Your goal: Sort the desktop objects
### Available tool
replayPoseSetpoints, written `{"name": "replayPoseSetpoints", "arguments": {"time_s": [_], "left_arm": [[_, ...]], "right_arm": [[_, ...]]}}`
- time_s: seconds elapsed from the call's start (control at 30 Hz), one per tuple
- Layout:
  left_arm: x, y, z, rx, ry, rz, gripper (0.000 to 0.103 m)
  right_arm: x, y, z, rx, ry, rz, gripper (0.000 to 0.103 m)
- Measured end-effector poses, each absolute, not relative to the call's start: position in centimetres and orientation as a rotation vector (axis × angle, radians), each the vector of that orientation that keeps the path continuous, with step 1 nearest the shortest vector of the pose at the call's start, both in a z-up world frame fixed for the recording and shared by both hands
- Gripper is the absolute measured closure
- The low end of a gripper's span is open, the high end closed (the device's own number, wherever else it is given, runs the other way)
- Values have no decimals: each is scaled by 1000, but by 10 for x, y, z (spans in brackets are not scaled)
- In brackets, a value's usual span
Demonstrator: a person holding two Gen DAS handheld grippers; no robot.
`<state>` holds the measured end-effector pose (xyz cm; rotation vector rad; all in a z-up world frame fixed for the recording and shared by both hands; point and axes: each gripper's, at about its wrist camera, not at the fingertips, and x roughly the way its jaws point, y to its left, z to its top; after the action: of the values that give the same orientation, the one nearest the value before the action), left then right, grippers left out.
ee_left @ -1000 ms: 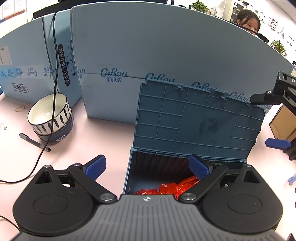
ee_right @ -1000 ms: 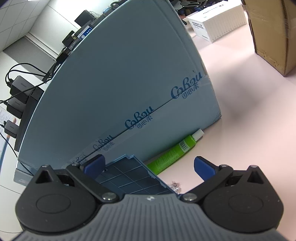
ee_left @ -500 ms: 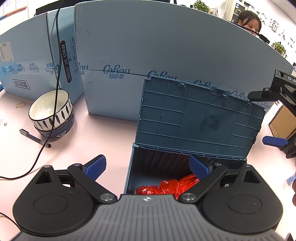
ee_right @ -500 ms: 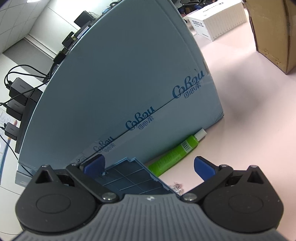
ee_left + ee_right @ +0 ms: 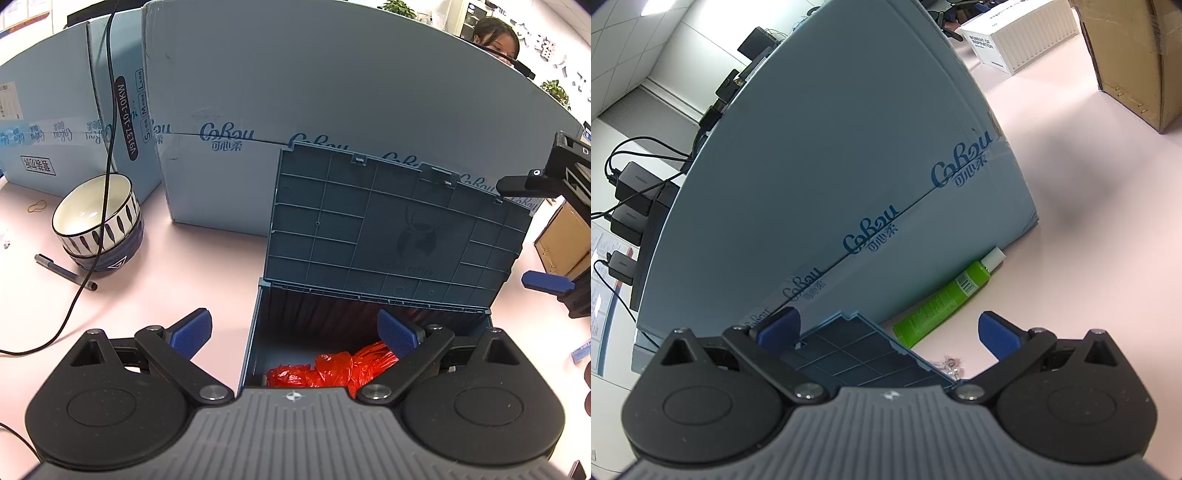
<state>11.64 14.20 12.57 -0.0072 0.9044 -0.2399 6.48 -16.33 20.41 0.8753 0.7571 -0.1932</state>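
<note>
A blue-grey storage box (image 5: 255, 332) stands open on the pink desk, its ribbed lid (image 5: 388, 229) raised upright against a big light-blue carton. A crumpled red plastic bag (image 5: 332, 369) lies inside. My left gripper (image 5: 293, 330) is open and empty, just in front of the box's near left corner. My right gripper (image 5: 888, 326) is open and empty, above the lid's top edge (image 5: 864, 354); it also shows at the right edge of the left wrist view (image 5: 546, 236). A green tube (image 5: 945, 299) lies at the carton's foot.
Stacked striped bowls (image 5: 98, 225) and a dark pen (image 5: 66, 272) sit left of the box, with a black cable (image 5: 107, 147) hanging across them. A rubber band (image 5: 37, 206) lies far left. A brown cardboard box (image 5: 1137, 62) and a white box (image 5: 1019, 35) stand at the right. Small metal bits (image 5: 951, 365) lie by the lid.
My left gripper has drawn back and up a little, so the box and bowls sit lower and slightly farther. The right gripper has shifted slightly; the lid stays upright.
</note>
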Motion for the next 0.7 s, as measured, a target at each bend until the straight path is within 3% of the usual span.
{"name": "replayPoseSetpoints", "arguments": {"time_s": [0.7], "left_arm": [[113,142,123,13,913,-225,7]], "right_arm": [[19,-174,252,955,719,-169,0]]}}
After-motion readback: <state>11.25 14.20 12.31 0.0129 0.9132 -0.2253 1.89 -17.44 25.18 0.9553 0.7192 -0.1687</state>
